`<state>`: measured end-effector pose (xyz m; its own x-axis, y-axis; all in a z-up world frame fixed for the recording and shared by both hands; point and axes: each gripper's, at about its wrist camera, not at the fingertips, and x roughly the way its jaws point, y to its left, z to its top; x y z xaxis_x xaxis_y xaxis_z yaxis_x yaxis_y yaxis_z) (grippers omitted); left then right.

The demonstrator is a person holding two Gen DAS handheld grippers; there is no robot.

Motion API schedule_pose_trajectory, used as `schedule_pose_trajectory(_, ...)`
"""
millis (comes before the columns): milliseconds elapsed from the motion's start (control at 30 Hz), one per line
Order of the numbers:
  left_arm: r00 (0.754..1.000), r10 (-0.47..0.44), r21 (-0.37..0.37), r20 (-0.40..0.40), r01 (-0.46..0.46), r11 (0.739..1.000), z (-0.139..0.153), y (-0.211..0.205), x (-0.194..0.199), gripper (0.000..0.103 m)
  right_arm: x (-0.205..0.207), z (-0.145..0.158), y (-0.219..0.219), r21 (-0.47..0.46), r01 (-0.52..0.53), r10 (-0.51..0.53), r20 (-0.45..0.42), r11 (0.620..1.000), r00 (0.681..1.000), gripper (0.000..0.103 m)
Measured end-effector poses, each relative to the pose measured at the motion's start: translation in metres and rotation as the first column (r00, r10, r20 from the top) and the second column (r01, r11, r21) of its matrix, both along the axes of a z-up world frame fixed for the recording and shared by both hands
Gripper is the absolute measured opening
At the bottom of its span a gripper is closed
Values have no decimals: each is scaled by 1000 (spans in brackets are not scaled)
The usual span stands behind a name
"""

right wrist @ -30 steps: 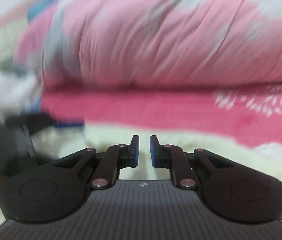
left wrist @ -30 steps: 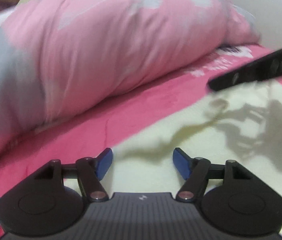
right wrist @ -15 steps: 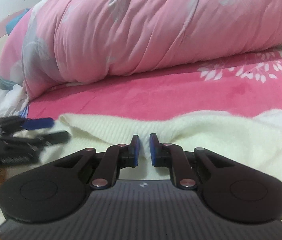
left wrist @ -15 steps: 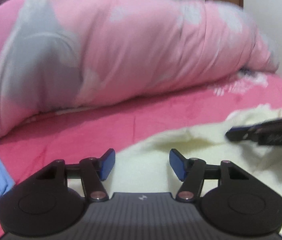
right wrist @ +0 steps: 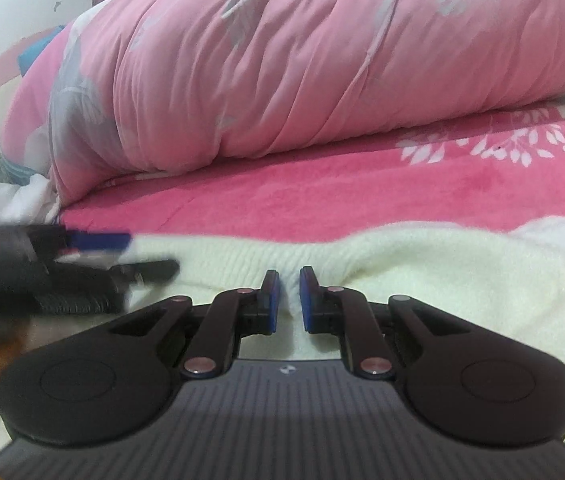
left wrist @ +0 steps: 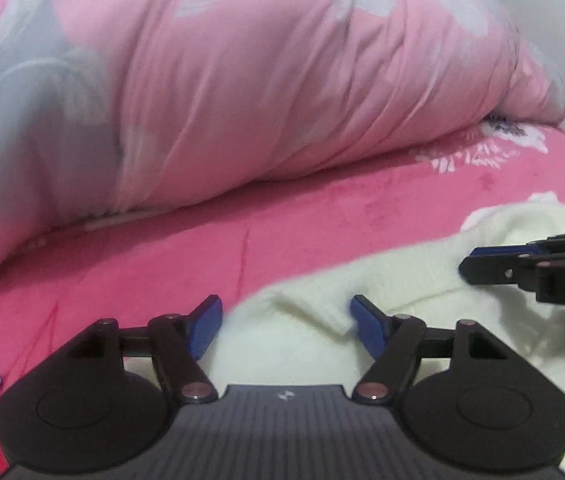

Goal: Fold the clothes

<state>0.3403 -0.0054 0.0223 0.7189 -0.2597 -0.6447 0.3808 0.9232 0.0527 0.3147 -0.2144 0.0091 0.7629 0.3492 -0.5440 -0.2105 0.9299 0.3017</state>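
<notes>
On the bed [right wrist: 322,200], the left hand-held gripper [left wrist: 284,326] gapes wide around a sweater [left wrist: 310,344] fold, while the right hand-held gripper [right wrist: 289,298] pinches the sweater's ribbed edge, nearly closed.

Left gripper [left wrist: 284,322] jaws spread wide; right gripper [right wrist: 289,294] jaws nearly closed, narrow gap.

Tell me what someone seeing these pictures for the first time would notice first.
The big rolled pink duvet with grey flowers fills the back of the bed. In front, a cream knitted garment lies on the bright pink sheet. The right gripper pinches a fold of it; the left gripper stands open at its edge.
</notes>
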Motion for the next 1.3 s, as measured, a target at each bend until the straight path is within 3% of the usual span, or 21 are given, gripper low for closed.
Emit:
schedule_pose_trajectory(300, 997, 68, -124, -49, -73, 990, -3, 22, 6, 78, 0, -7, -13, 97, 1, -1, -2, 995, 1000, 8)
schedule_pose_trajectory(467, 992, 122, -67, -17, -123, 990, 7, 17, -9, 78, 3, -10, -17, 131, 7, -6, -12, 991, 1000, 7)
schedule_pose_trajectory(567, 983, 185, -50, -21, -186, 981, 25, 24, -42, 77, 3, -7, -10, 80, 15, -14, -13, 997, 1000, 6)
schedule_pose_trajectory(667, 986, 169, -39, -17, -169, 985, 43, 35, -90, 77, -6, 8, 19, -125, 32, -30, 14, 992, 999, 7)
schedule_pose_trajectory(733, 991, 131, -23, -4, -131, 991, 55, 43, -129, 77, -20, 26, 36, -232, 63, -59, 26, 971, 998, 15)
schedule_pose_trajectory(800, 995, 100, -28, -2, -100, 995, 64, 52, -167, 77, -58, 48, 38, -195, 42, -32, 53, 980, 998, 19)
schedule_pose_trajectory(900, 998, 56, -91, -7, -57, 994, 68, 63, -222, 77, -122, 77, 36, -121, 3, 8, 86, 993, 996, 26)
schedule_pose_trajectory(1033, 1000, -4, -114, 12, 6, 993, 57, 59, -295, 77, -219, 75, 19, -85, 22, -17, 61, 996, 998, 26)
schedule_pose_trajectory(1167, 996, -78, -74, 53, 82, 994, 37, 42, -367, 78, -317, 53, 2, -103, 85, -79, 57, 991, 995, 26)
schedule_pose_trajectory(1233, 990, -102, 3, 99, 102, 995, 22, 29, -387, 86, -349, 37, -7, -101, 118, -114, 48, 988, 992, 28)
schedule_pose_trajectory(1300, 982, -119, 101, 143, 105, 989, 4, 14, -401, 88, -370, 9, -11, -129, 151, -144, 64, 980, 988, 37)
